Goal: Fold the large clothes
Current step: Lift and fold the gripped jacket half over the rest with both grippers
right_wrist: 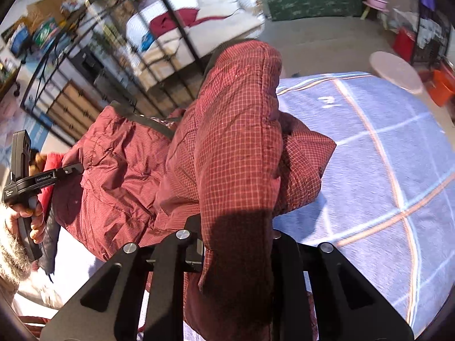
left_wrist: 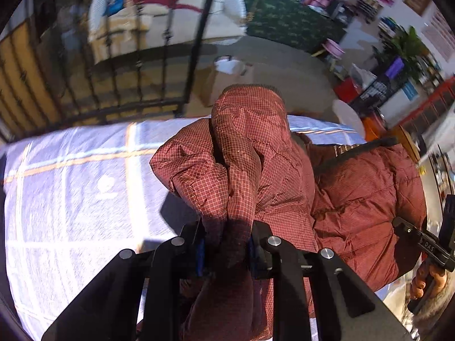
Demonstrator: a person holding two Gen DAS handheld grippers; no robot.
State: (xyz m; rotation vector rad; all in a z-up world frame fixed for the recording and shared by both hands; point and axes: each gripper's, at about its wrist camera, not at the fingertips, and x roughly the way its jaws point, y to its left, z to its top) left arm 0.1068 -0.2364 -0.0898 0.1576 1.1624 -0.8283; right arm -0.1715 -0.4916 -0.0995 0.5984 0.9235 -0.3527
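Left wrist view: beyond and beneath the jaws, a bed under a pale lilac checked cover (left_wrist: 71,176) with orange and white lines. Lying on that cover and rising toward the camera, a puffy dark red quilted jacket (left_wrist: 364,199) with a fine grid pattern. Clamped narrow between the left gripper (left_wrist: 227,244) jaws, a bunched sleeve of that jacket, standing up above the jaws as a tall fold. Off to the right of the jaws, at the frame's edge, the right gripper (left_wrist: 426,244) with a hand around its handle. Farther back, past the bed's black iron footboard (left_wrist: 136,65), an open cardboard box (left_wrist: 224,79) on the floor with something white in it, too blurred to name. Right wrist view: same lilac cover (right_wrist: 384,156) spreading right of the jaws, jacket body (right_wrist: 119,176) spreading left. Pinched tight in the right gripper (right_wrist: 239,244), another thick sleeve fold, hiding the pads. Left of the jaws, the left gripper (right_wrist: 42,182) gripped in a hand (right_wrist: 31,221). Behind it, a small red bin (right_wrist: 403,42), contents not legible.
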